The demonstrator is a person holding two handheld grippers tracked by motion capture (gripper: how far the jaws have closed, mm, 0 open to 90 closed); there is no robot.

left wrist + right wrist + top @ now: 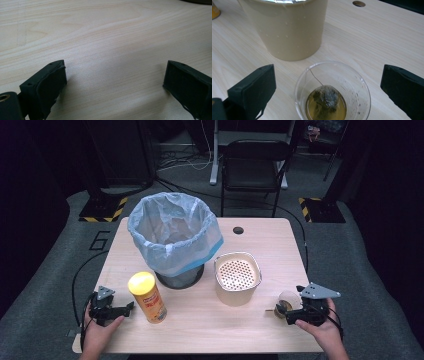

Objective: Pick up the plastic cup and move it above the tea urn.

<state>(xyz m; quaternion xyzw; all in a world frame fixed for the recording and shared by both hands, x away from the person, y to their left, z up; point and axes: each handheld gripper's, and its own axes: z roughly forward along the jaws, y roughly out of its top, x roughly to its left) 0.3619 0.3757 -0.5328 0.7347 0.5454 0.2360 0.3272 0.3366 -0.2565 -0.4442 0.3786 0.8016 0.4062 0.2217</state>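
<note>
Item: clear plastic cup [332, 92] with a used tea bag [325, 98] and a little amber liquid; upright on the pale wood table [200, 320], near its right front corner.
Relation: cup sits between the right gripper [328, 85] jaws, pads clear of its wall; beige perforated-lid canister [284, 27] just beyond.
Right gripper: wide open, holding nothing.
Left gripper [113, 85]: open, empty, well apart.
Writing: yellow-lidded cylindrical tub [146, 297], label unreadable.
</note>
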